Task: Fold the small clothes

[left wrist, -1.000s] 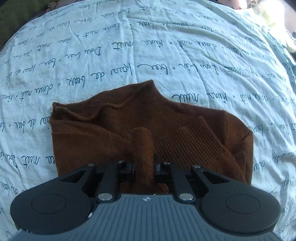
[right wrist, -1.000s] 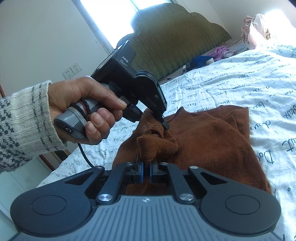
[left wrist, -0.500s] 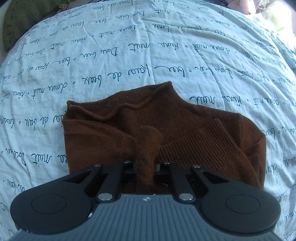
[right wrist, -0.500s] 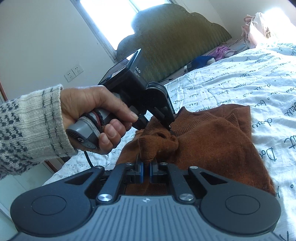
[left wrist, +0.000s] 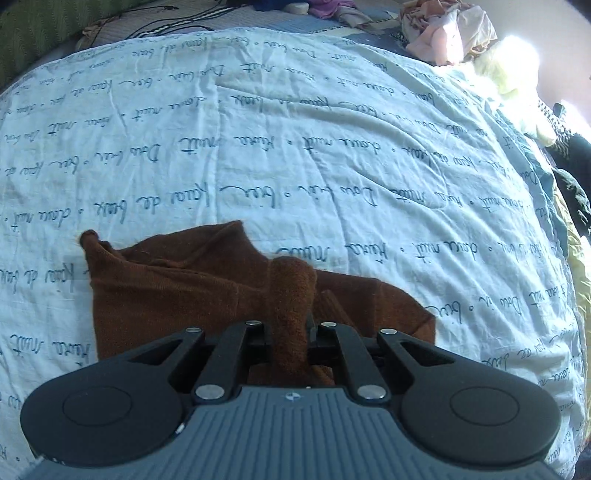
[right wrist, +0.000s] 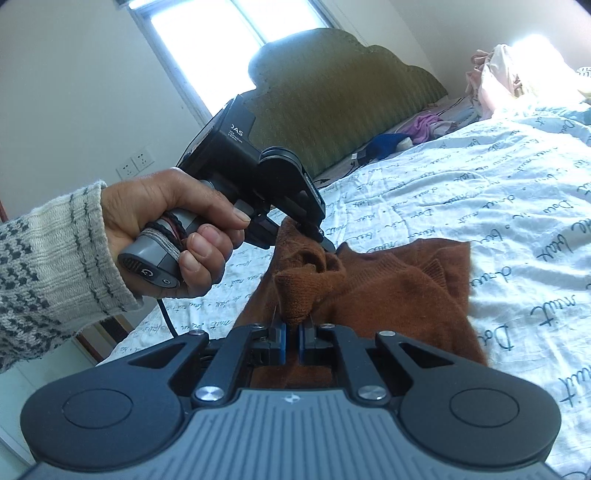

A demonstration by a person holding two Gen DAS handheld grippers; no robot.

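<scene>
Both my tools, left tool (left wrist: 290, 326) & right tool (right wrist: 291, 332), clamp sweater (right wrist: 388, 295) edge, lifting it off bed (left wrist: 295, 147) to fold over.

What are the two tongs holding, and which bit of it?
Both pinch the brown sweater: the left tongs and right tongs each grip a bunched fold at its near edge.

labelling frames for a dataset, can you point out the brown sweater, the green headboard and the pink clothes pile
brown sweater (right wrist: 399, 295), right wrist view, on the flat knit body lying on the bed.
green headboard (right wrist: 343, 99), right wrist view, on its upholstered face below the scalloped top.
pink clothes pile (left wrist: 439, 31), left wrist view, on the crumpled middle of the heap.
</scene>
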